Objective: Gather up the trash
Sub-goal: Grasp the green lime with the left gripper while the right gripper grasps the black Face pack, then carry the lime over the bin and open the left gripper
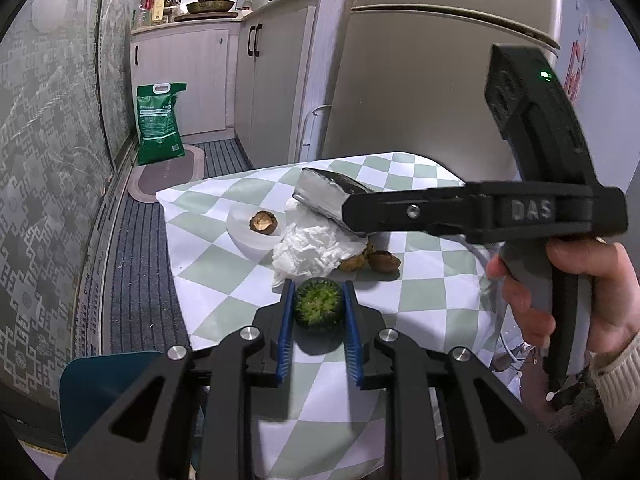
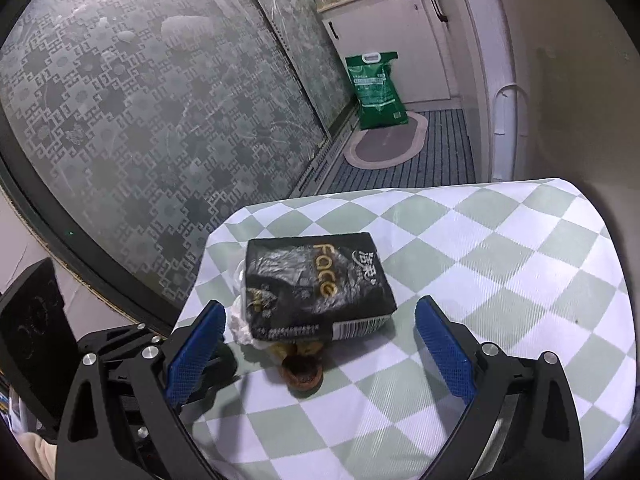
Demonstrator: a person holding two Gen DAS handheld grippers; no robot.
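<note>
From the left wrist view, a green printed sack (image 1: 160,122) stands on the floor at ten o'clock, beside an oval grey mat (image 1: 168,174). The tabletop (image 1: 420,292), under a green-and-white checked cloth, carries the trash in a cluster at its middle. A shallow white dish (image 1: 250,232) holds one brown dried husk (image 1: 263,223); just to its right lies a crumpled white paper tissue (image 1: 314,248), and at the tissue's four o'clock sit more brown husks (image 1: 374,262), touching it. The left claw (image 1: 319,304), low at six o'clock, has its blue pads drawn in on a round dark-green fruit half with a pale green cut face (image 1: 318,304); both pads press its sides while it rests on the cloth. At three o'clock a hand (image 1: 576,300) grips the handle of the right claw (image 2: 316,334), whose black fingers reach over the cluster beside a black foil tissue pack with a silver end (image 1: 326,196). In the right wrist view that claw stands wide open and holds nothing: the black pack (image 2: 316,284) lies between its blue pads but apart from both, the white tissue (image 2: 240,326) pokes out at the pack's eight o'clock, and a brown husk (image 2: 302,374) sits at the pack's six o'clock.
</note>
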